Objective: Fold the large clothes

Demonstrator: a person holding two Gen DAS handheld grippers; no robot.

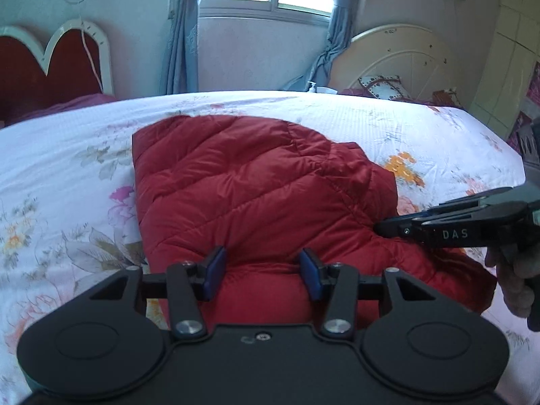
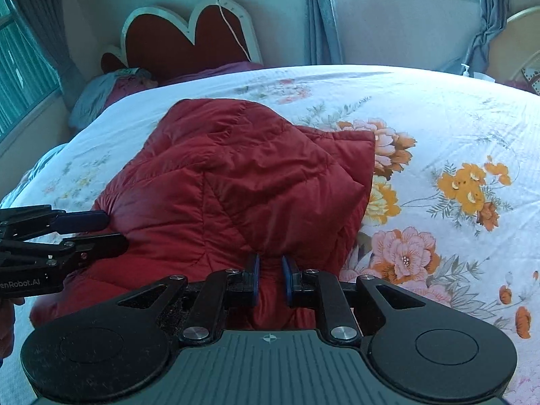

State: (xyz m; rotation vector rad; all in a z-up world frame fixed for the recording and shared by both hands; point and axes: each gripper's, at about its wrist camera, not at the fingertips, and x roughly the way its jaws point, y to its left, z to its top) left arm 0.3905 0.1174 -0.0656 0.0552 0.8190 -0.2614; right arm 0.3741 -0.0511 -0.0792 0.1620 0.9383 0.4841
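Red jacket [image 1: 256, 189] lies bunched mid-bed on the floral quilt [image 1: 67, 175]. Right gripper [image 2: 270, 278] pinches the jacket's near edge, jaws narrow around a ridge of fabric; left gripper [image 1: 261, 270] straddles the same edge, jaws wide, not gripping. Judgement: close the left first, then lift both evenly — padding slips.

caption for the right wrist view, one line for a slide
Right tool pinching a ridge of the red quilted jacket on the floral bedspread, with the left tool open at the jacket's left edge.
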